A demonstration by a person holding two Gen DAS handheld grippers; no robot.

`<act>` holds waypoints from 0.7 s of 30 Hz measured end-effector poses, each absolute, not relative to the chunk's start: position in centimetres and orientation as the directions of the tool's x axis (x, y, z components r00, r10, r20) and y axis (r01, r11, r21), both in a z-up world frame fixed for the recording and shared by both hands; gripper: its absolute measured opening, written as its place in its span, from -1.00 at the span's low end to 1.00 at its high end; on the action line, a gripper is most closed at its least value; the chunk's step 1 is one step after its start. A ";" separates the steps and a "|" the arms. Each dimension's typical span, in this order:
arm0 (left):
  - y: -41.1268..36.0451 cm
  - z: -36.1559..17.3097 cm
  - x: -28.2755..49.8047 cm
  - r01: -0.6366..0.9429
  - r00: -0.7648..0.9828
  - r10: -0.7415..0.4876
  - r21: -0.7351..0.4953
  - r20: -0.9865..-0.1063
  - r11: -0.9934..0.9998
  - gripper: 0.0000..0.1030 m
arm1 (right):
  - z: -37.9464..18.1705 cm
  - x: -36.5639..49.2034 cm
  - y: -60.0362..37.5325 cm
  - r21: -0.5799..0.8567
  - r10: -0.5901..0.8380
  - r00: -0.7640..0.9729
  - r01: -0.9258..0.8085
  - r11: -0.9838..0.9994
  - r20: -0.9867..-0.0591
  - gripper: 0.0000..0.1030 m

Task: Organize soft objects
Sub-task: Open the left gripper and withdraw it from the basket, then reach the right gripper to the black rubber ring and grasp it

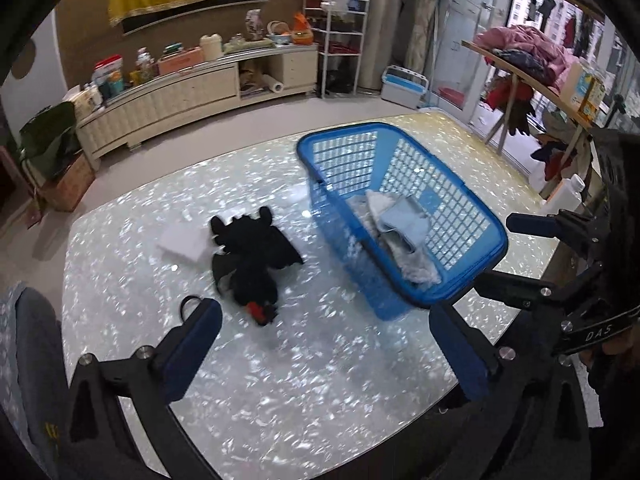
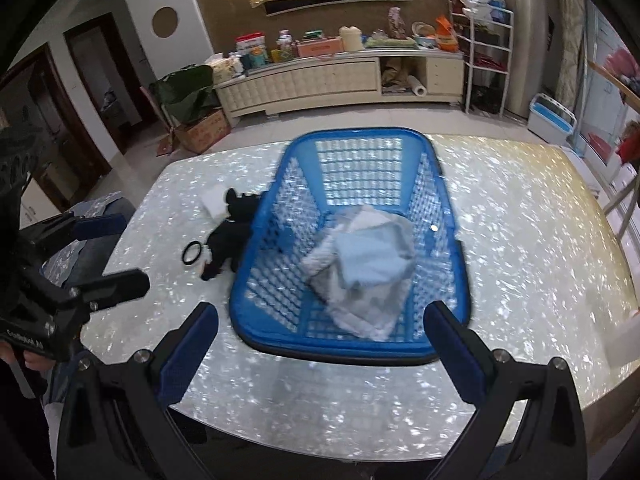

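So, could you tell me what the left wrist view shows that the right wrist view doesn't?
Only the left wrist view shows the whole black plush toy with its red tail tip, lying clear of the blue basket, and the right gripper from the side. Only the right wrist view shows the left gripper from the side. Both show the basket holding folded pale cloths, the black ring, the white pad, and open, empty grippers.

glossy table (image 1: 320,380), plastic basket (image 2: 344,350), plush dragon (image 1: 256,256)

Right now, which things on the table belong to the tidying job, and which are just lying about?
Job:
blue basket
folded cloths inside it
black plush toy beside the basket

Lying about:
white pad under the toy's head
black ring
white bottle
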State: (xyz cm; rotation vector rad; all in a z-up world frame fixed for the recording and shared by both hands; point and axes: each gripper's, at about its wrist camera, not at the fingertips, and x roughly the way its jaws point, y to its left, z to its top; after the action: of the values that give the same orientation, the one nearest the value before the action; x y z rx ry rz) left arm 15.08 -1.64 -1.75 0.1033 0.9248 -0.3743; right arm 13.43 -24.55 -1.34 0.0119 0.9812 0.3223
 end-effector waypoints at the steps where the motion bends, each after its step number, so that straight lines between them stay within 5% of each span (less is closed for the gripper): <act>1: -1.1 -1.8 14.9 0.349 0.545 -0.265 -0.072 -0.795 0.934 1.00 | -1.3 13.3 -24.2 0.153 0.277 0.511 -0.272 0.950 -0.814 0.99; 21: 10.5 -3.4 11.7 0.157 0.574 -0.187 -0.117 -0.797 0.981 1.00 | -2.7 14.4 -12.0 0.119 0.358 0.442 -0.481 0.869 -0.823 0.99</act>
State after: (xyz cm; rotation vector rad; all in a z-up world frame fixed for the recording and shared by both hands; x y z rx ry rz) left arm 11.72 10.47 -3.41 -0.0351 0.9383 -0.2013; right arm 14.38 -11.99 -2.70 -0.1394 0.9839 0.5221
